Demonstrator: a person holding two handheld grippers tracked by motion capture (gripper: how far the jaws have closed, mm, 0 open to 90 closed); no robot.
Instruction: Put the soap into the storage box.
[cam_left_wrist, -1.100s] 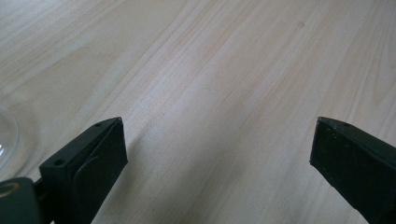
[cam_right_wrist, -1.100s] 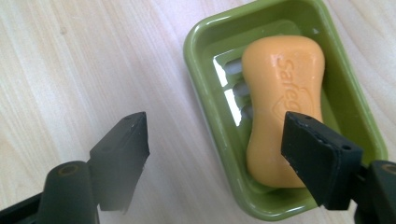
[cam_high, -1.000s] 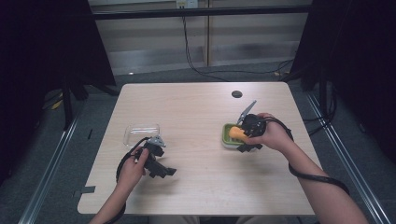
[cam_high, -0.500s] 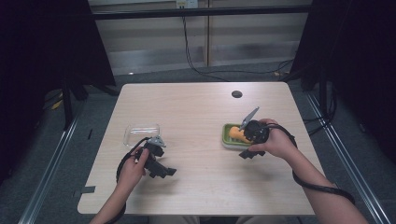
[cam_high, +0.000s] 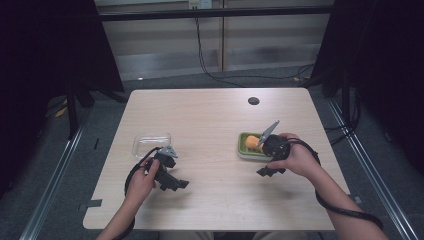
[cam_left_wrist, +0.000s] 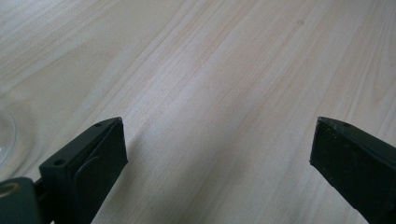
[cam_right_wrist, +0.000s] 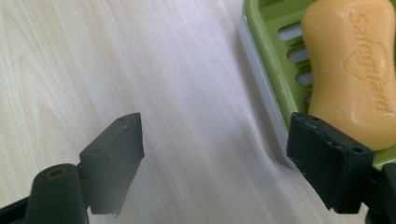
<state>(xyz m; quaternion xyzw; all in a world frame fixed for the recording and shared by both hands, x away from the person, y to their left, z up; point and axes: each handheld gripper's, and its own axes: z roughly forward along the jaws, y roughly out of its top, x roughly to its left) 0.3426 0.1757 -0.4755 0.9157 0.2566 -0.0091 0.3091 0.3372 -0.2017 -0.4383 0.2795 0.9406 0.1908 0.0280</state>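
right gripper (cam_right_wrist: 212, 140): jaws apart, nothing held | soap (cam_right_wrist: 352, 70): in green dish (cam_right_wrist: 261, 28), just past and outside one jaw tip, long axis roughly along jaws | left gripper (cam_left_wrist: 217, 149): jaws apart over bare table (cam_left_wrist: 210, 70), well away

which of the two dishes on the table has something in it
The green soap dish by the right gripper: it holds an orange soap bar. The clear container near the left gripper looks empty.

Pale wood surface (cam_high: 210, 125): clear plastic container (cam_high: 151, 143) near left; green soap dish (cam_high: 248, 149) right, holding orange soap bar (cam_high: 252, 142); dark round hole (cam_high: 253, 101) far right.
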